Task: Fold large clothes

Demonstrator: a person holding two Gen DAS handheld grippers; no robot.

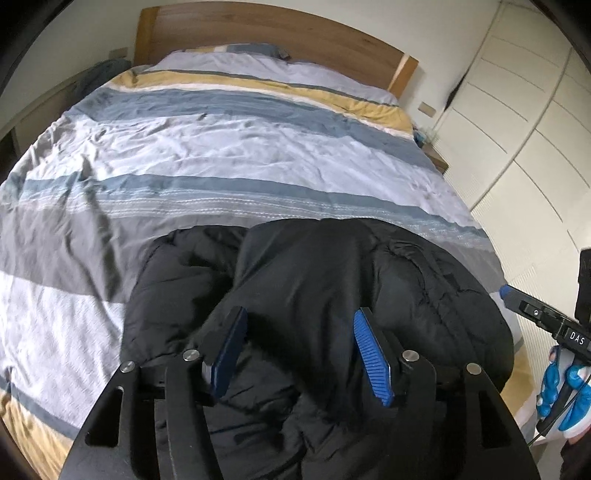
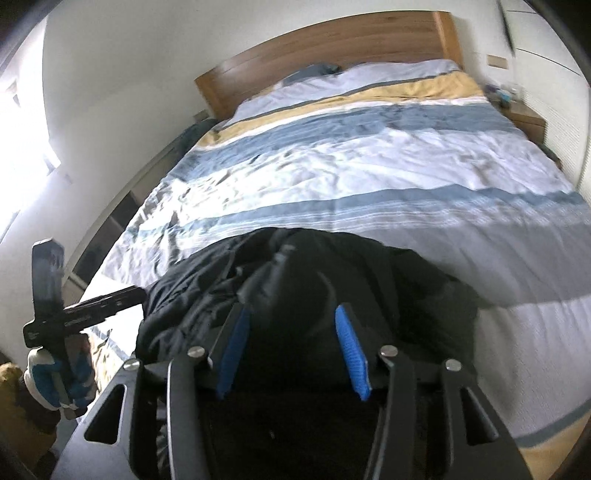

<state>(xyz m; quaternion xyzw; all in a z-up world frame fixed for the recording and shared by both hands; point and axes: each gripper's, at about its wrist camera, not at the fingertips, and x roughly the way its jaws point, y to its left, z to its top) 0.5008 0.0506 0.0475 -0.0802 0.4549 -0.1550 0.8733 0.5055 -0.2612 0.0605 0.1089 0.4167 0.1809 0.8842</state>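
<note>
A black padded jacket (image 1: 314, 280) lies bunched at the foot of the bed on the striped duvet (image 1: 221, 147). My left gripper (image 1: 300, 315) is open, its blue pads spread just above the jacket's near part. The jacket also shows in the right wrist view (image 2: 369, 269). My right gripper (image 2: 290, 312) is open over the jacket's middle, pads apart with nothing between them. Each gripper shows at the other view's edge: the right one (image 1: 543, 314) at the far right, the left one (image 2: 99, 299) at the far left, both held by blue-gloved hands.
The duvet (image 2: 369, 155) covers the whole bed up to a wooden headboard (image 1: 258, 29). White wardrobe doors (image 1: 517, 129) stand along the right side. A small bedside table (image 2: 524, 118) is by the headboard. A bright window (image 2: 22, 140) is on the left.
</note>
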